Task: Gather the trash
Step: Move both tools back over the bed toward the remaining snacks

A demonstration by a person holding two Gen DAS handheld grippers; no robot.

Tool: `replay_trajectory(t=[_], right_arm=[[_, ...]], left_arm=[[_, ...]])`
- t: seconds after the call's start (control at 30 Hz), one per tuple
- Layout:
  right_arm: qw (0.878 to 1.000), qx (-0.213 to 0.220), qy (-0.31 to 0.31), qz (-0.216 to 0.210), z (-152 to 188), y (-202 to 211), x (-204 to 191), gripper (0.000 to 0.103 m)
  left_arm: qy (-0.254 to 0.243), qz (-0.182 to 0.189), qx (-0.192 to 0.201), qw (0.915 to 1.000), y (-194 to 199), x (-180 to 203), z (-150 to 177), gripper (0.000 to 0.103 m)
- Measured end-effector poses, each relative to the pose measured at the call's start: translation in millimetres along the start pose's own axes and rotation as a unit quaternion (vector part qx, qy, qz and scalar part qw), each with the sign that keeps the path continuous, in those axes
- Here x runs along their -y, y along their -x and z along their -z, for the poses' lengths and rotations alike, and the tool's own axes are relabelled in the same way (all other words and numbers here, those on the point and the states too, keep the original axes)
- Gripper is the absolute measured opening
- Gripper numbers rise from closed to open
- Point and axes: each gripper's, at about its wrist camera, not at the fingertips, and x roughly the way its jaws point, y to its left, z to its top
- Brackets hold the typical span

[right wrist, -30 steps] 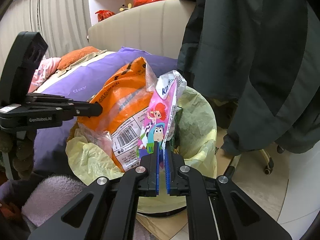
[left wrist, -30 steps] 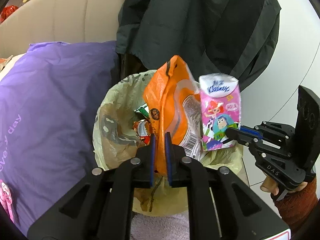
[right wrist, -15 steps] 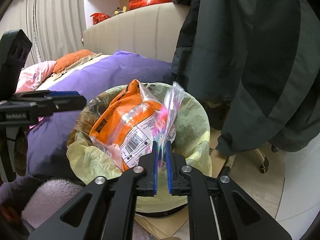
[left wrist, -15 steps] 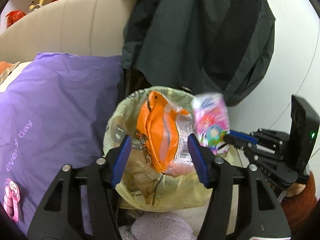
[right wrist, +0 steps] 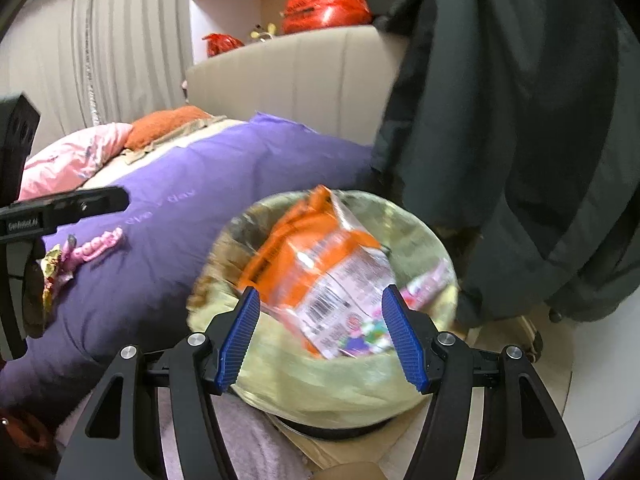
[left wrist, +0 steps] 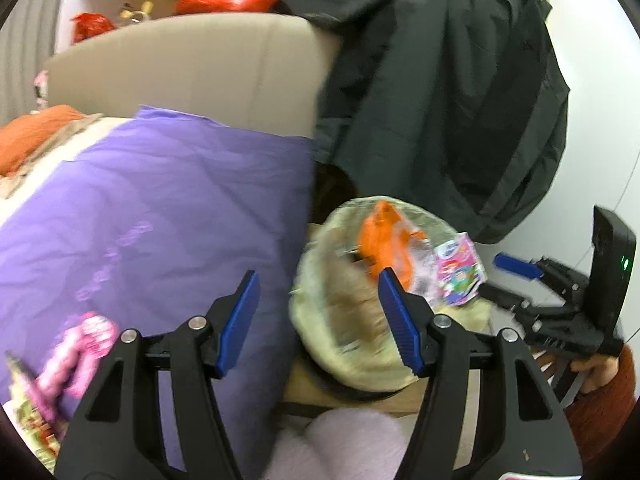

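Note:
A trash bin with a yellow-green liner (left wrist: 352,344) (right wrist: 344,380) stands beside the bed. An orange snack bag (left wrist: 382,242) (right wrist: 316,252) and a pink tissue pack (left wrist: 458,276) (right wrist: 424,288) lie in it. My left gripper (left wrist: 320,320) is open and empty, above and left of the bin. My right gripper (right wrist: 320,332) is open and empty over the bin's near rim; it also shows in the left wrist view (left wrist: 516,268). More wrappers, pink and gold (left wrist: 76,348) (right wrist: 76,252), lie on the purple duvet.
The bed with a purple duvet (left wrist: 160,216) (right wrist: 192,208) is left of the bin. A dark jacket (left wrist: 440,100) (right wrist: 520,120) hangs behind it. A fuzzy lilac fabric (left wrist: 340,444) is below the grippers. Red bags (right wrist: 324,4) sit on the headboard shelf.
Both grippers opened and let go: the orange bag and the pink tissue pack dropped into the bin. Both grippers pulled back; the left one swung left toward the bed.

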Motion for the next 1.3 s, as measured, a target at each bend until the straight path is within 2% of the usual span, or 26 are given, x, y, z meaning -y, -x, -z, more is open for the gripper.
replay_trajectory(t=[0.13,0.23,0.3,0.43,0.6,0.67,0.8,0.93,1.07,1.3], right_arm=[[0.999,0.029,0.009,-0.026,-11,9,-27,0.06],[0.996,0.053,0.015,-0.066,-21,13,-53,0.06],[0.995,0.053,0.019,-0.088,-27,10,-69,0.06],[0.99,0.032,0.036,-0.131,-32,-3,-113,0.06],[0.984,0.016,0.079,-0.161,-31,-14,-174,0.06],[0.982,0.004,0.093,-0.164,-27,-22,-193,0.06],[0.979,-0.023,0.107,-0.174,-16,-36,-218,0.06],[0.975,-0.048,0.126,-0.179,2,-45,-243,0.057],[0.974,-0.07,0.128,-0.176,16,-51,-264,0.057],[0.956,-0.066,0.171,-0.23,21,-51,-316,0.057]], left_arm=[[-0.008,-0.063,0.011,0.9979,45,-41,24,0.059],[0.011,-0.117,0.021,0.9928,83,-82,45,0.059],[0.04,-0.148,0.026,0.9878,108,-114,59,0.06],[0.145,-0.187,0.032,0.9711,153,-180,94,0.062],[0.223,-0.177,0.043,0.9575,182,-214,136,0.066],[0.233,-0.167,0.037,0.9574,179,-214,147,0.068],[0.204,-0.148,-0.007,0.9678,153,-200,153,0.068],[0.145,-0.162,-0.026,0.9757,133,-180,152,0.068],[0.145,-0.175,-0.02,0.9736,139,-193,155,0.068],[0.185,-0.195,-0.009,0.9633,160,-229,158,0.068]])
